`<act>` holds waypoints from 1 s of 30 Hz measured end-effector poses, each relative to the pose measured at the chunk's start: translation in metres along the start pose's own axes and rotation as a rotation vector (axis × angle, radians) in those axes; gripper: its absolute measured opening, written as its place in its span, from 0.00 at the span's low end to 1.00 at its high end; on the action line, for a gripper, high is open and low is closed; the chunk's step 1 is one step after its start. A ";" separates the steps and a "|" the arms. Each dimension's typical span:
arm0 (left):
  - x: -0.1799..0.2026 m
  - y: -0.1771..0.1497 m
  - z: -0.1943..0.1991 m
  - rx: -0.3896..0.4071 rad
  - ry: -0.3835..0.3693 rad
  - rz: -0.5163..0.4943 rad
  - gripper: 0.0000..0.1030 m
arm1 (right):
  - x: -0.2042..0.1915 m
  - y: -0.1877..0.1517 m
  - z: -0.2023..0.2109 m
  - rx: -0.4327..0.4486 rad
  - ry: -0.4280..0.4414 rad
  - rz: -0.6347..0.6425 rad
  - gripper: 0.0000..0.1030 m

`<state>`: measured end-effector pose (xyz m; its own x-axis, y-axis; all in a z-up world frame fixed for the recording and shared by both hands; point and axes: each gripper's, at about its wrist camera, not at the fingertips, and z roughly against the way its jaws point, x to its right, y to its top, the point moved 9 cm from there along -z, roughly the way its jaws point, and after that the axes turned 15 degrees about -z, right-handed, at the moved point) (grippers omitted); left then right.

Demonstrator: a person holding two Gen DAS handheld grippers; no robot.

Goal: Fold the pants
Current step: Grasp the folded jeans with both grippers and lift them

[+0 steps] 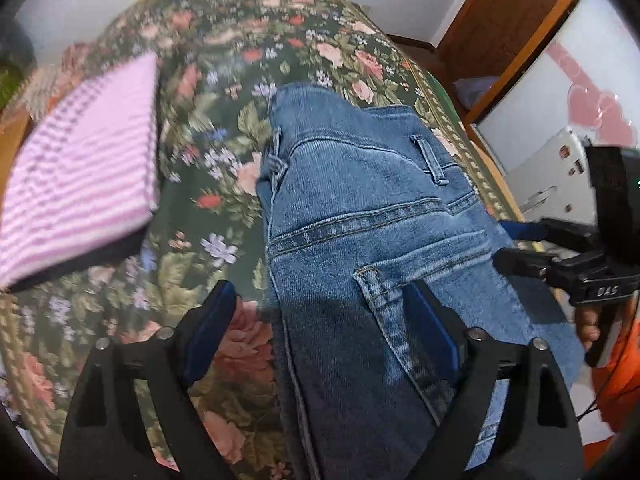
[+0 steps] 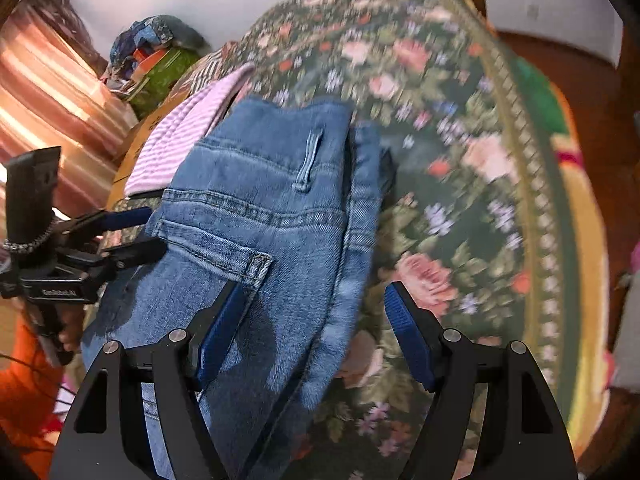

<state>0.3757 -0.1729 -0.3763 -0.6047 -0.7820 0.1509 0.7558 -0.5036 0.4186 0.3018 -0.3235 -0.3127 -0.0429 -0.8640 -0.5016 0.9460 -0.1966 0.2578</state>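
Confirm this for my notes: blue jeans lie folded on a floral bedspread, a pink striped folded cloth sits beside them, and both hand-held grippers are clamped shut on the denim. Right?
Not quite. The blue jeans do lie on the floral bedspread beside the pink striped folded cloth, but the left hand-held gripper and right hand-held gripper are open, pads clear of the denim, as each wrist view shows.

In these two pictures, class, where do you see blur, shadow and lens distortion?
Left wrist view: striped cloth smeared by motion, dark shadow on the jeans near the gripper. Right wrist view: flowered bedspread blurred, jeans sharper. Both views bulge and darken at the corners.
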 end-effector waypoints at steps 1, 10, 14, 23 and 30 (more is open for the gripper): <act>-0.002 0.000 -0.003 -0.007 -0.023 0.016 0.92 | 0.000 0.000 -0.004 -0.016 0.024 -0.011 0.68; -0.005 0.003 -0.024 -0.034 -0.183 0.077 0.99 | 0.001 -0.003 -0.025 -0.104 0.100 -0.043 0.80; 0.008 0.013 -0.031 -0.036 -0.228 0.037 0.99 | 0.003 -0.002 -0.030 -0.138 0.152 -0.065 0.85; 0.010 0.024 -0.042 -0.056 -0.291 0.036 0.95 | -0.011 0.002 -0.035 -0.172 0.196 -0.046 0.73; 0.018 0.025 -0.027 -0.051 -0.219 -0.015 0.80 | -0.028 0.009 -0.029 -0.131 0.124 0.014 0.54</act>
<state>0.3904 -0.2098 -0.3870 -0.6518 -0.6789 0.3379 0.7547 -0.5368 0.3773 0.3209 -0.2881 -0.3202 0.0035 -0.8008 -0.5990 0.9803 -0.1157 0.1604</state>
